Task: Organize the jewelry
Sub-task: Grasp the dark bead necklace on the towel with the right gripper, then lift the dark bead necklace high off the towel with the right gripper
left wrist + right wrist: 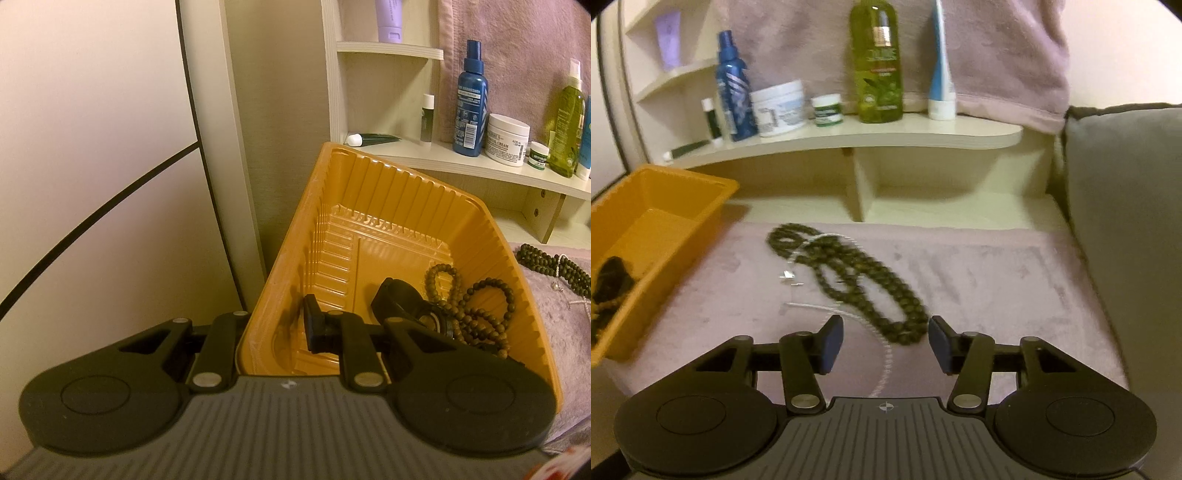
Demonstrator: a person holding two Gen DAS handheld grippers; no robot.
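Left gripper [275, 332]: one finger sits outside the near wall of the orange tray [424, 177], the other inside, so I read it as clamped on the tray's rim, holding it steady. The outer finger's pad is hidden behind the wall, so contact is my judgement.

Tray contents, lower right of the left wrist view: a brown bead bracelet [487, 306] in loose coils and a black band-like item [399, 299] that I can't identify.

Right gripper [885, 341]: fingers spread wide, nothing between them, low over the pink towel [1015, 273].

Still outside the tray, centre of the right wrist view: a long dark bead necklace [849, 269] in overlapping loops, its near end lying just ahead of the open fingers. A thin white chain [882, 354] runs under and through it, passing between the fingers toward the bottom of the frame. Small silvery bits [788, 275] lie just left of the beads; blurred, can't say what.

Handling guess: the beads look light, limp and rounded, likely to roll out of a pinch on a single bead. I'd close across a doubled bunch at the near end. The white chain looks fine and fragile, and it seems tangled with the beads, so lifting one may drag the other. The soft towel nap may let fingertips dig under.
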